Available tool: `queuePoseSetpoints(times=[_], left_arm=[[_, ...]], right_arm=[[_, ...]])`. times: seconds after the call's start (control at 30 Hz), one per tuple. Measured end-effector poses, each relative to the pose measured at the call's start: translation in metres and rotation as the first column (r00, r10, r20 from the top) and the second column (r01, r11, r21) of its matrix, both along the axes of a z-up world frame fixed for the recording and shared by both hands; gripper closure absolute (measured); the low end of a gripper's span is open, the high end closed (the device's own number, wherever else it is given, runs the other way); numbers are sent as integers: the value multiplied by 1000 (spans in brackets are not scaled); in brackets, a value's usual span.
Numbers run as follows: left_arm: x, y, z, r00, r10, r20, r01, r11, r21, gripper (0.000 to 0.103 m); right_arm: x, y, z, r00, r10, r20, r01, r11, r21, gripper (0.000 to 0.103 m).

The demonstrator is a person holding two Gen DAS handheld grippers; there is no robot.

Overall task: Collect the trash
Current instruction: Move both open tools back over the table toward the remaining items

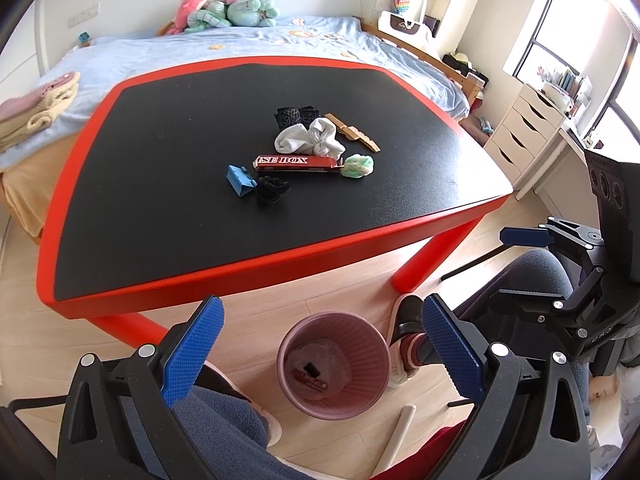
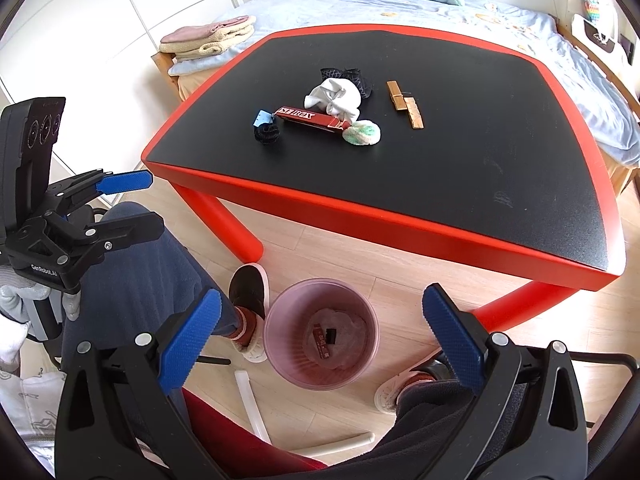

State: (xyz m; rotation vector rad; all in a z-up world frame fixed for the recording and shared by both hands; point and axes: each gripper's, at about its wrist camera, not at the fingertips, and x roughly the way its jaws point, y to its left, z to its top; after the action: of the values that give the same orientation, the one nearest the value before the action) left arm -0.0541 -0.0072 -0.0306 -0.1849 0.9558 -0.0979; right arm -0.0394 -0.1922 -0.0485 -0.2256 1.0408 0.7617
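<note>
Seven scraps litter one table; both grippers' jaws spread, holding nothing.

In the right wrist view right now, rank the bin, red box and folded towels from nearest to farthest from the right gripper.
1. Bin: on the floor, just ahead of the right gripper.
2. Red box: mid-table.
3. Folded towels: on the bed, far left.

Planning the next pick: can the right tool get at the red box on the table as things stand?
Probably yes. The right tool is open and empty above the bin, and the red box lies uncovered, though a white cloth touches its far side.
</note>
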Motion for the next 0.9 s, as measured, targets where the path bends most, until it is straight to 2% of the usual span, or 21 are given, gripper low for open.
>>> queuePoseSetpoints(times=[0.27,0.5,0.9], left_arm=[[23,10,10,1000,-7,15,7,1000,15,8],[48,14,9,1000,-30,-3,31,999,28,8],[91,20,-16,996,-55,-65,57,998,24,8]], right_arm=[[23,8,18,999,20,51,-19,1000,-3,4],[54,20,26,996,30,82,-29,999,-13,4],[107,49,5,996,63,59,-60,996,-63,4]])
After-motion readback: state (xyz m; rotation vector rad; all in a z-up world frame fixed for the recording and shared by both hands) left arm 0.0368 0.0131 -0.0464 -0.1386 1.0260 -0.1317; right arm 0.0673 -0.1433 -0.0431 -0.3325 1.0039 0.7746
